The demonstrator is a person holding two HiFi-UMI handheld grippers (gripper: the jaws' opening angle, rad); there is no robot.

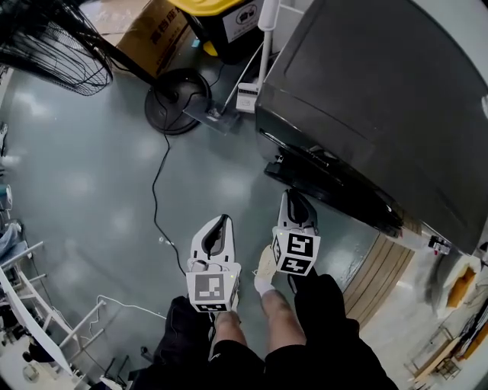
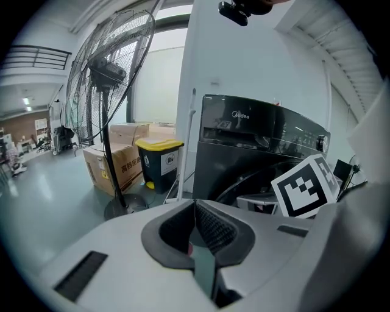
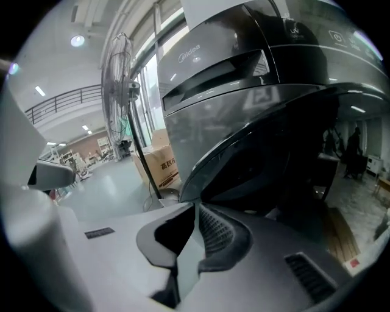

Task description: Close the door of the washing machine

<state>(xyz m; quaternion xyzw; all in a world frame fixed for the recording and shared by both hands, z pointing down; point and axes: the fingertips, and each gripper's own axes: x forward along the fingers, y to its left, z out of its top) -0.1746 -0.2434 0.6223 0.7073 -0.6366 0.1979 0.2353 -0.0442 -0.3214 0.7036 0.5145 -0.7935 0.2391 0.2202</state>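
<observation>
Nearest to us, at the bottom of the head view, are the person's knees, and just above them both hands hold their tools forward and tilted down toward the floor (image 1: 91, 183). The left tongs (image 1: 222, 222) sit low and centre in the frame. Their own view shows the left tongs (image 2: 195, 204) drawn together at the tips with nothing between them. The right tongs (image 1: 293, 199) reach a little further up the frame. In their own view the right tongs (image 3: 196, 207) are likewise narrowed to a close and carry nothing. Just beyond the right tongs, the door (image 1: 332, 181) juts out from the front of the washing machine (image 1: 381, 91), which fills the upper right of the head view. In the right gripper view the door (image 3: 244, 158) looms close ahead as a dark curved rim with the drum opening in shadow behind it. We cannot tell whether the tongs touch it. We judge the task barely begun: the door stands open, and what is left is to push it against the machine until it latches. Further off, a cable (image 1: 158, 175) trails across the floor to the fan base (image 1: 177, 100). A cardboard box (image 1: 156, 30) and a yellow-lidded bin (image 1: 229, 19) stand at the top edge.
</observation>
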